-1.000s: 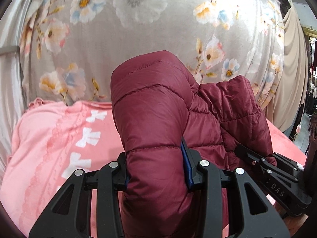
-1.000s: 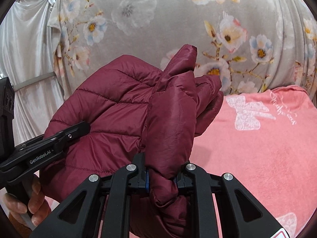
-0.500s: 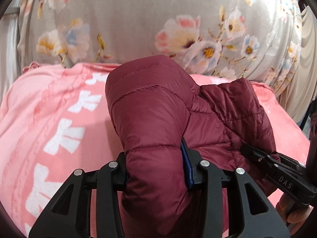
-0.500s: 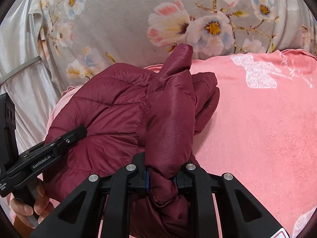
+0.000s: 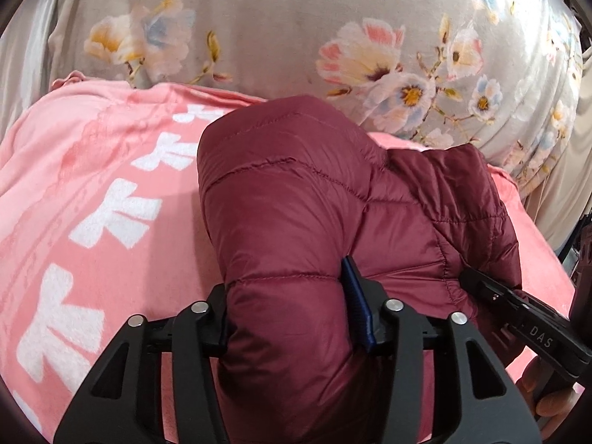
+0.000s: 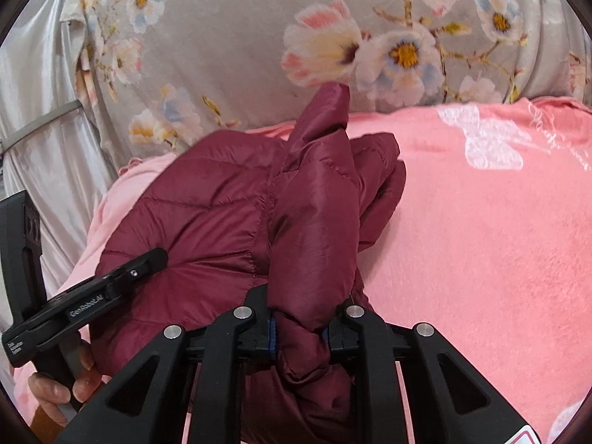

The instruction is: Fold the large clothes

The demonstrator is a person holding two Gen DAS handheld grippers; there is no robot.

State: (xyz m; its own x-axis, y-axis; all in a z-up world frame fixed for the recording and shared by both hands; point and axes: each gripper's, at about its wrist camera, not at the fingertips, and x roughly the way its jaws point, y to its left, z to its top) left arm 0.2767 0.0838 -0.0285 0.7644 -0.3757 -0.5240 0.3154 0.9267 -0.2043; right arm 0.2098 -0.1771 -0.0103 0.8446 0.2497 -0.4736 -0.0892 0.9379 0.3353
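Here's the maroon puffer jacket, bunched up and resting on the pink blanket, with both tools buried in its padding; the left gripper has a fat quilted roll of it between its jaws, and those jaws are opening right now, though the padding fills the gap and bulges against the blue pad on the right side, so the fabric is pressed from both sides for the moment; over to the right gripper, jaws narrow and clenched on a thinner fold of the same jacket, which rises from the pinch into a pointed tip at the far side; in the left wrist view the right gripper's finger pokes in from the right, lying against the jacket's near right edge; in the right wrist view the left gripper comes in from the left, one finger resting on the quilting, with the person's hand wrapped round its handle at the near left; behind it all, at the far side, hangs a grey floral cloth; far left, a pale satin curtain.
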